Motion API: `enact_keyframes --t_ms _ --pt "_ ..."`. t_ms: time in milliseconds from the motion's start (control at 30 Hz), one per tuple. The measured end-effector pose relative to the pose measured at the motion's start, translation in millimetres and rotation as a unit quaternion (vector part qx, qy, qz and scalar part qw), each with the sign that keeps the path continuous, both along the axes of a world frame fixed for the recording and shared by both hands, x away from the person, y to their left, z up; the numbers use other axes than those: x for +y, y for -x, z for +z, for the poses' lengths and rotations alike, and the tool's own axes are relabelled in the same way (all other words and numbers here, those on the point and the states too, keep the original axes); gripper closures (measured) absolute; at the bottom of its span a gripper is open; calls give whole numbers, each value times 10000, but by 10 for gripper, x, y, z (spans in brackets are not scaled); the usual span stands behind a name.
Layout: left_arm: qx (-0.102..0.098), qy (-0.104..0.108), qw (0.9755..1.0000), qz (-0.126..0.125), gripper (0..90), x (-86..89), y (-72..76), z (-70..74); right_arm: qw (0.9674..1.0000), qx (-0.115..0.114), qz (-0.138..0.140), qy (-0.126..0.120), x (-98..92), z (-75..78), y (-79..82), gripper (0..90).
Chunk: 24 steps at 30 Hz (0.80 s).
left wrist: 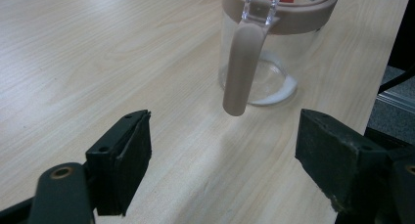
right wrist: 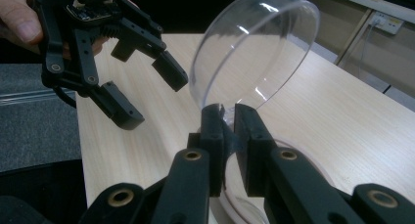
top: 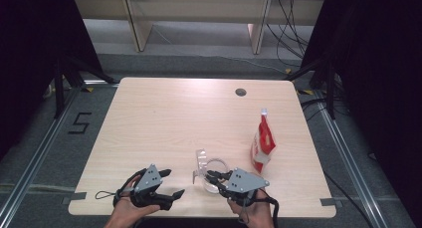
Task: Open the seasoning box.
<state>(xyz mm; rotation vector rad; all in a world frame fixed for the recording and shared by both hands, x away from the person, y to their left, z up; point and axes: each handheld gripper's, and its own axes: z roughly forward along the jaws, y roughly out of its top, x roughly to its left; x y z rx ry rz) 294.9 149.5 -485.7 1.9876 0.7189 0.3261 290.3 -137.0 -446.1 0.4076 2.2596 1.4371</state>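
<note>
Clear jar (left wrist: 274, 57), taupe rim; red-white pouch (top: 263, 144); pale wood table (top: 174, 118).

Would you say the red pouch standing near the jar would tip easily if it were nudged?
Probably yes: the pouch stands tall and narrow on its base, leaning slightly. It looks like soft film, so likely floppy and light. It stands apart from the jar, with nothing to steady it.

A red and white pouch (top: 263, 144) stands upright on the light wooden tabletop (top: 169, 118), toward its right edge. Farther back from the pouch, near the tabletop's far edge, sits a small dark round grommet (top: 241, 92). Left of the tabletop, a black figure 5 (top: 79, 123) is marked on the grey floor. Behind the tabletop, black cables (top: 291, 31) trail down beside pale wooden furniture (top: 199, 11).
</note>
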Motion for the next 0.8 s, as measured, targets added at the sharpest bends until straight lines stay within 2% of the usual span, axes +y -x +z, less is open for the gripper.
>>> enact_keyframes --t_ms 200,233,267,333,467,567,633,800 --pt "-35 -23 10000 -2 209 -1 -1 -6 10000 44 -1 -7 4 0 5 826" --pt "-4 -151 9999 -44 209 12 -6 5 10000 16 -6 -31 -2 0 1 825" --pt "-18 -181 9998 -47 210 16 -6 7 10000 4 -32 -26 -16 4 4 824" --pt "-12 -51 10000 -26 210 5 4 5 10000 -63 -66 -32 -48 14 0 817" --pt "13 1 10000 26 211 7 5 4 9997 -27 -236 -106 -158 30 14 790" --pt "-15 -120 9999 34 211 26 -6 7 9991 -57 -393 -129 -270 32 33 740" --pt "13 -61 10000 40 211 21 -4 2 9988 -73 -483 -103 -357 31 48 716" --pt "-84 -105 9999 -16 212 22 -8 16 9951 12 -945 -291 -591 29 102 616"
